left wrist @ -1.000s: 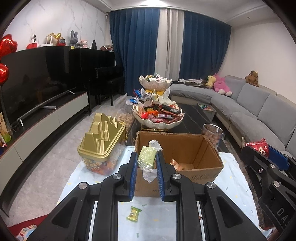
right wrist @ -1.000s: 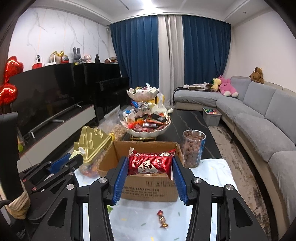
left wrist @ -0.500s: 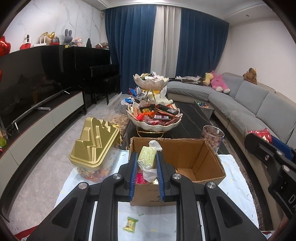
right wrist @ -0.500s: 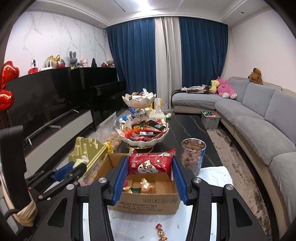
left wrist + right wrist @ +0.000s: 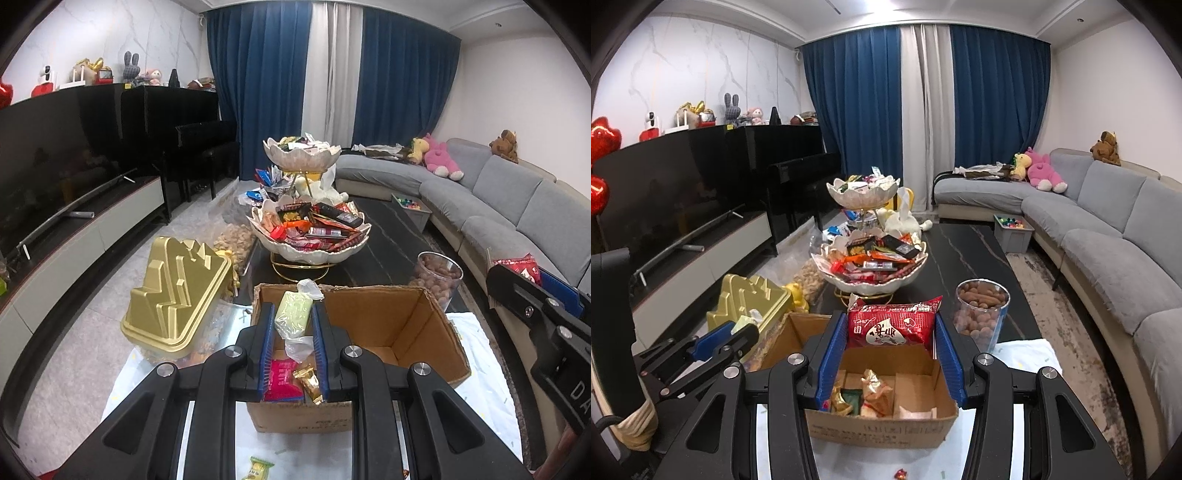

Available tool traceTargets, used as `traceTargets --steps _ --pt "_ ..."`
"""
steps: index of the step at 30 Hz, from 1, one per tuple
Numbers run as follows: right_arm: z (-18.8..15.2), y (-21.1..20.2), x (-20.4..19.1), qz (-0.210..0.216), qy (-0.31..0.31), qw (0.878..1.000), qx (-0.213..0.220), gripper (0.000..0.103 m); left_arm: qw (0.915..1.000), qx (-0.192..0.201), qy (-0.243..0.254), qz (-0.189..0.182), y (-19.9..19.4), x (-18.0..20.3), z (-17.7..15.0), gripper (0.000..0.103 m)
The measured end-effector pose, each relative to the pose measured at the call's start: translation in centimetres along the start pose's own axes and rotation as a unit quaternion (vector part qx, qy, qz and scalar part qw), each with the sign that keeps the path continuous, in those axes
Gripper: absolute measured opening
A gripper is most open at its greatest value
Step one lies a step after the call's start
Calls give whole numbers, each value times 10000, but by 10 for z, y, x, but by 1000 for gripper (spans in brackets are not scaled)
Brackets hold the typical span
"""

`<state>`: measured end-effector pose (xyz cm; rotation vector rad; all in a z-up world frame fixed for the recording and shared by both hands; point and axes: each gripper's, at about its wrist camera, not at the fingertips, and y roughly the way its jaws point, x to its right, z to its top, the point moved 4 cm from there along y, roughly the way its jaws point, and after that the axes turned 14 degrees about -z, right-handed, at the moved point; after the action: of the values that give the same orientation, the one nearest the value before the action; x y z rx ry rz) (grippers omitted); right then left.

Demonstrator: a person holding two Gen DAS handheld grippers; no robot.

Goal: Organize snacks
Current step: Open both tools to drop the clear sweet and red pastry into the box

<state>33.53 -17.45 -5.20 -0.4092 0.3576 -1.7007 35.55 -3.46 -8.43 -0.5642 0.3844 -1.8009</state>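
Left wrist view: left gripper (image 5: 293,325) angled downward over the near left part of the cardboard box (image 5: 402,314).
Left fingers: clamped on a pale green snack packet (image 5: 293,313) in clear wrap, held upright above the box opening.
Right wrist view: right gripper (image 5: 892,341) tilted down over the same box (image 5: 886,424), just beside the left gripper (image 5: 731,338).
Right fingers: clamped on the sides of a red snack bag (image 5: 892,326) with white lettering, held level above the box.
Box contents: gold-wrapped candies (image 5: 873,387) and a pink packet (image 5: 282,376) on the bottom.
Table: tiered snack bowl (image 5: 873,266), glass jar of nuts (image 5: 980,314), gold lid (image 5: 177,291) beside the box.
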Motion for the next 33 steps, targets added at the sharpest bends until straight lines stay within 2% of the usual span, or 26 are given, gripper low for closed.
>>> traceTargets --steps 11,25,28,31,33 --pt "-4 39 2 -60 13 9997 -237 49 9997 -231 -1 -52 39 -4 -1 21" --pt "-12 73 -2 27 -86 9983 -581 50 9987 -508 -3 -109 66 -10 -10 21" --pt "-9 74 -1 32 -81 9984 -556 54 9988 -477 -20 -106 65 -11 -8 33" --pt "-6 72 1 -37 -83 9988 -491 69 9991 -412 -3 -37 61 -13 -5 45" --pt "-4 69 4 -89 -34 9990 -438 79 9992 -397 -17 22 58 -15 -4 56"
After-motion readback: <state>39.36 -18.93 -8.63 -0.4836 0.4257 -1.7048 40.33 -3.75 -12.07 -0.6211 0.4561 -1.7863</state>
